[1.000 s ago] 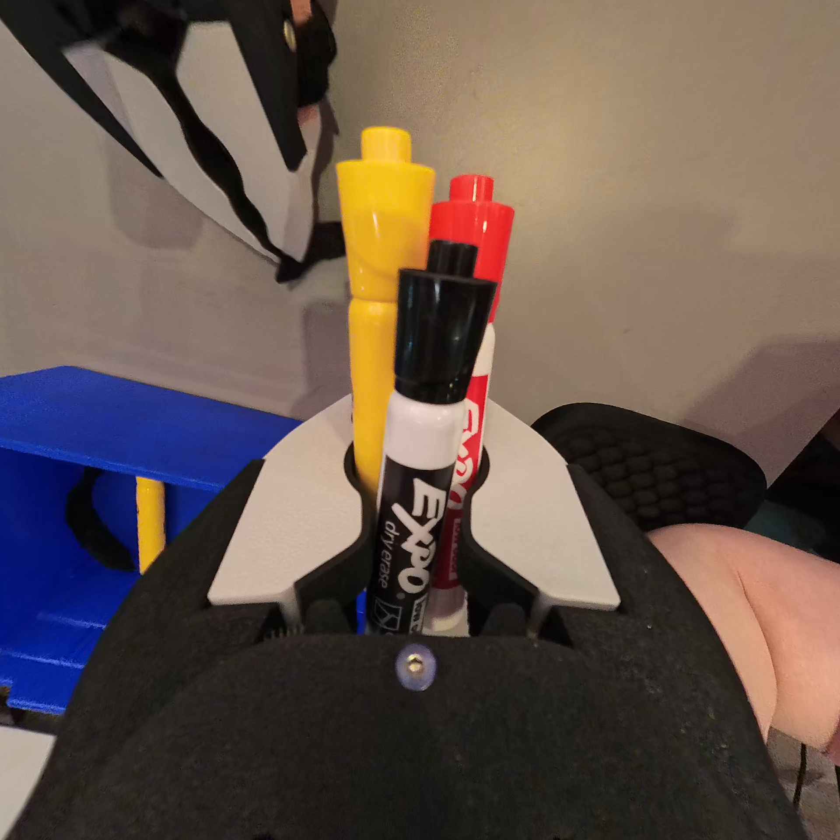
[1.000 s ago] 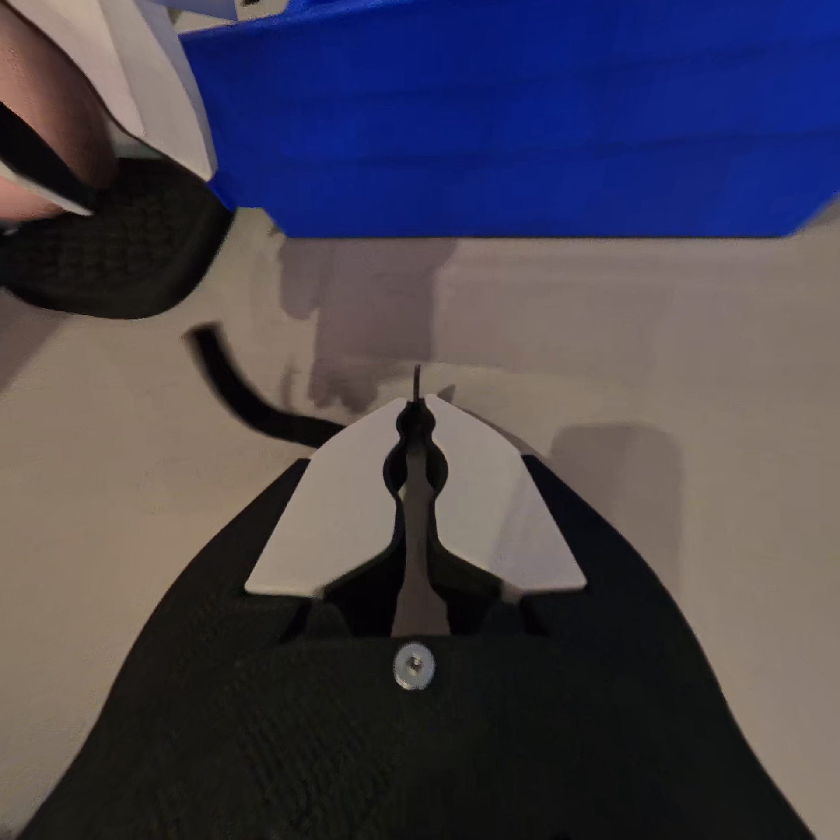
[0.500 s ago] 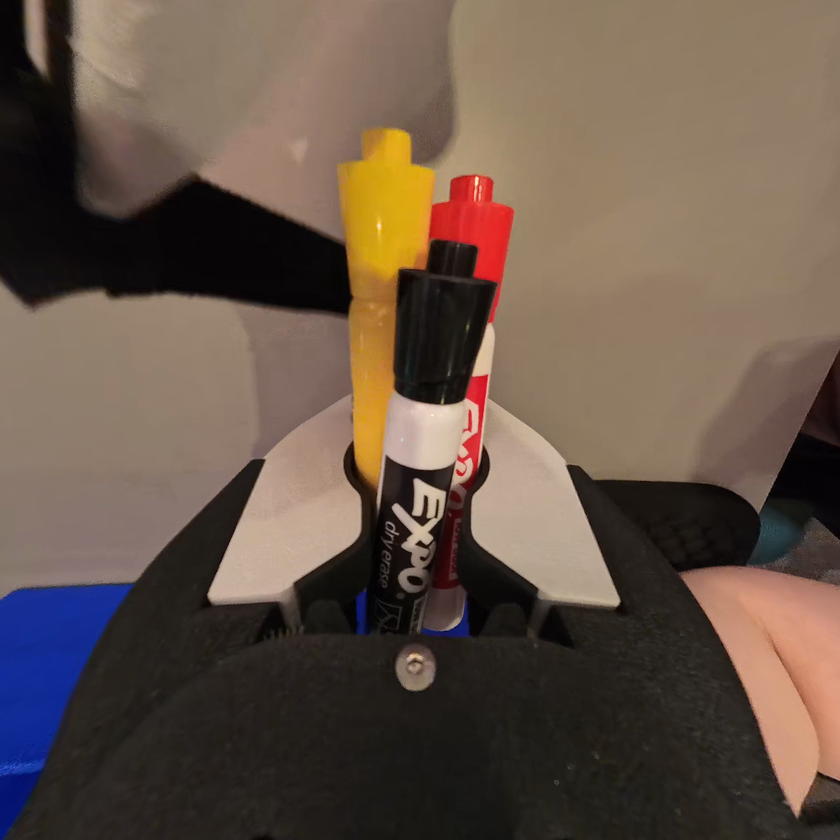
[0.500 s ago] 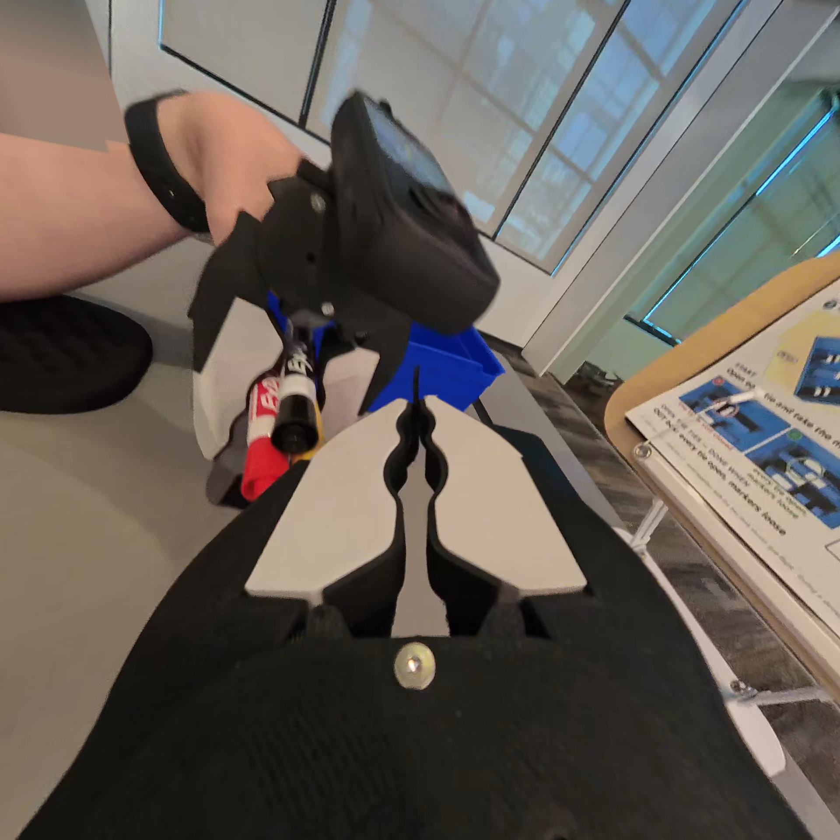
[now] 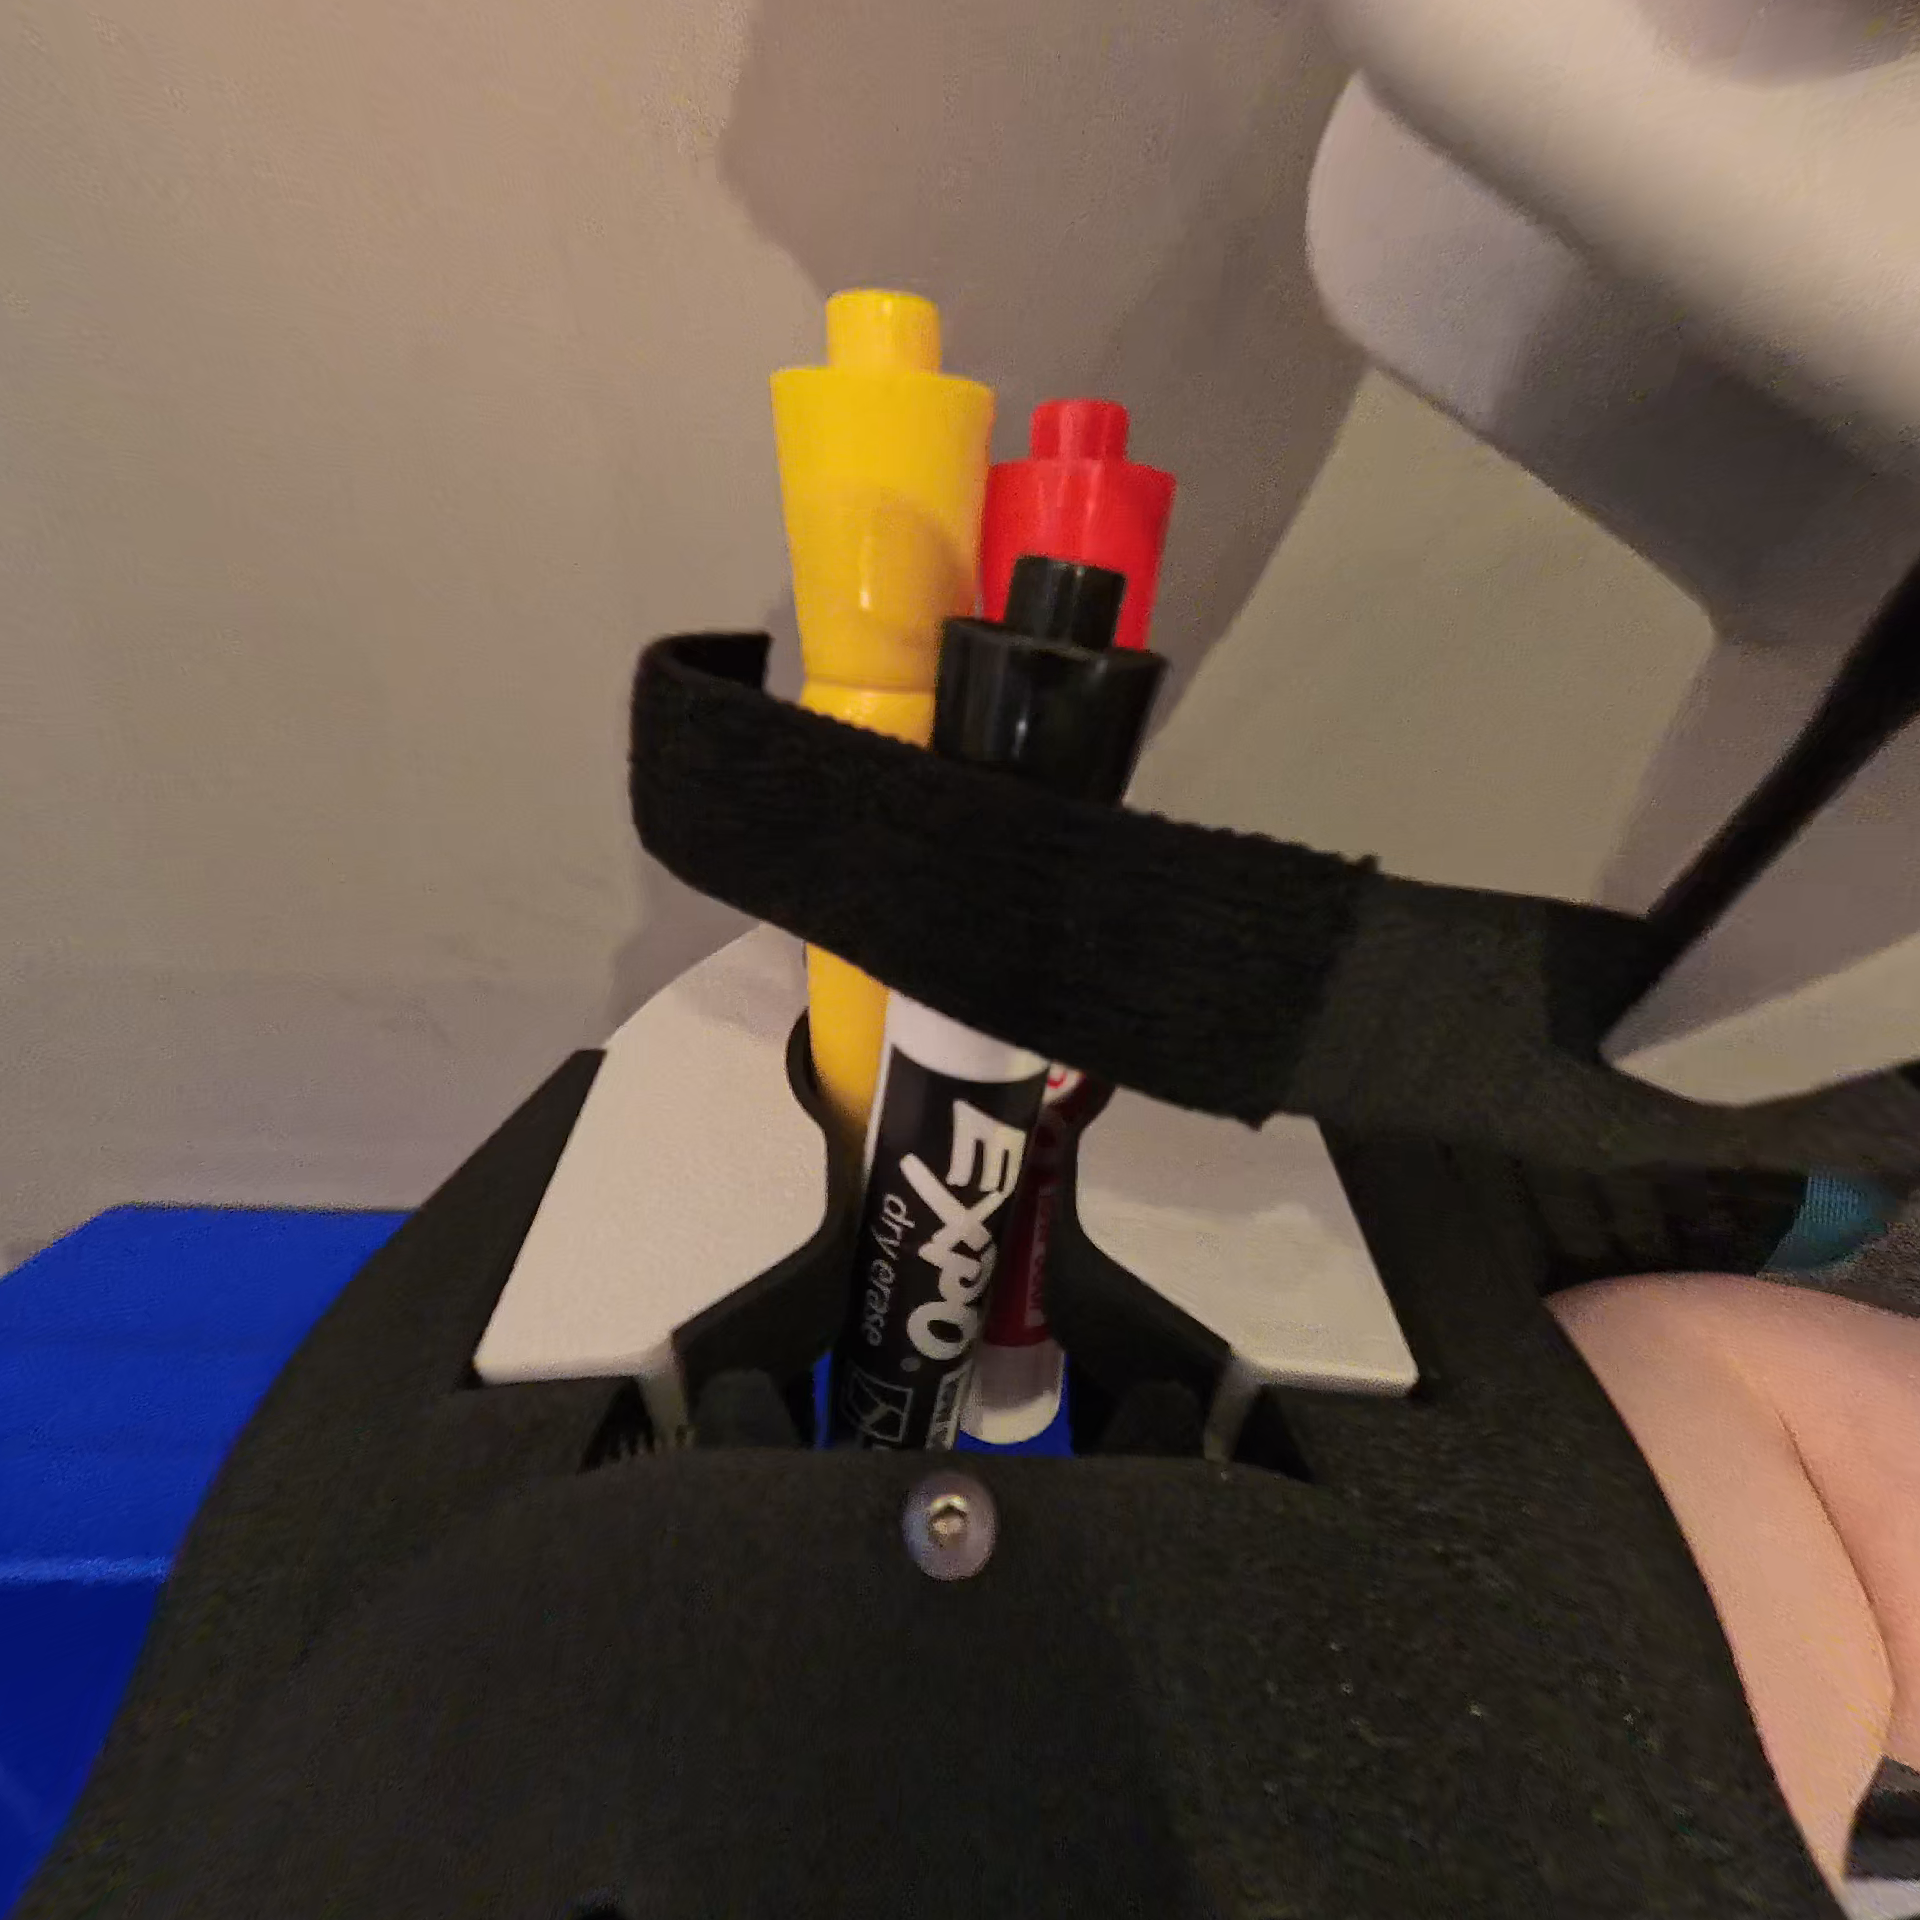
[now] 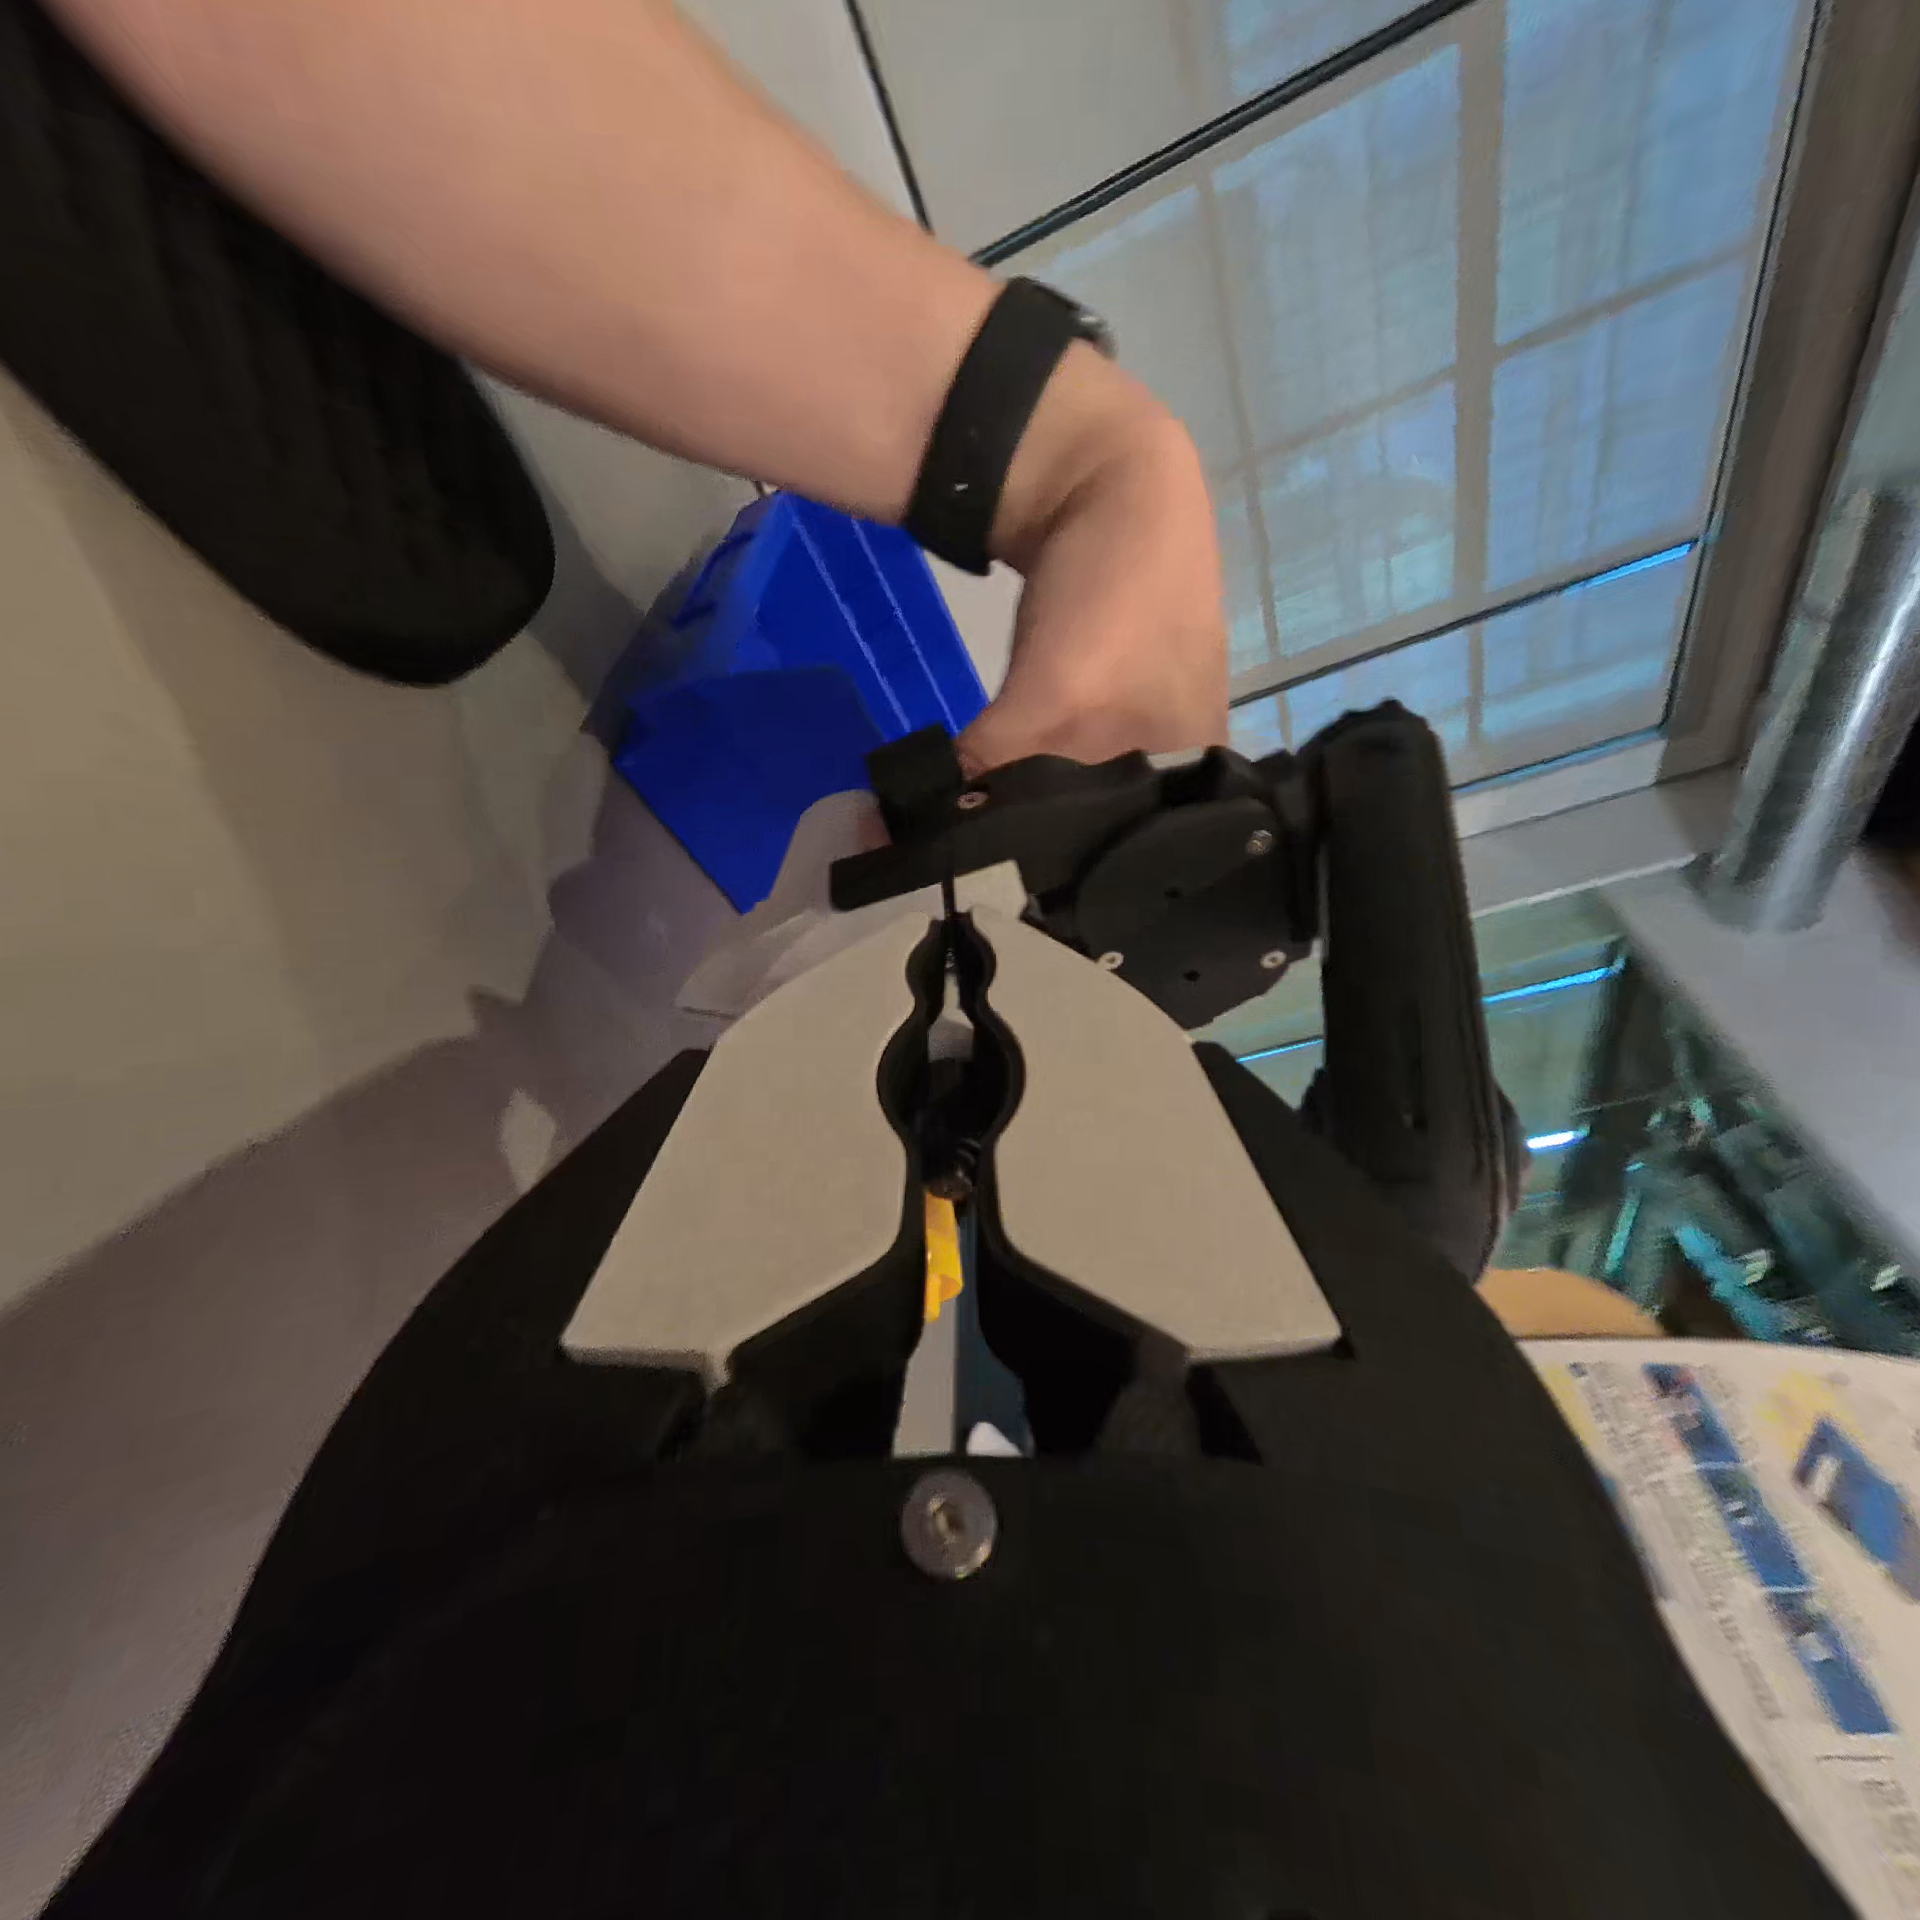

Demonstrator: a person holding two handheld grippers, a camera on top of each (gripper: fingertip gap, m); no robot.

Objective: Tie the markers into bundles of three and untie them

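A black strap (image 5: 997,894) crosses the three markers, hiding the middle of the black marker (image 5: 940,1226) and most of the red marker (image 5: 1070,509). The strap's far end is lost in blur at the right edge, where the other gripper's pale fingers (image 5: 1621,312) smear out of frame. The markers' lower ends vanish behind the left gripper (image 5: 951,1122). From the right wrist view, only a sliver of the yellow marker (image 6: 940,1257) shows through the right gripper (image 6: 951,935); the printed sheet (image 6: 1766,1538) is blurred and cut off.
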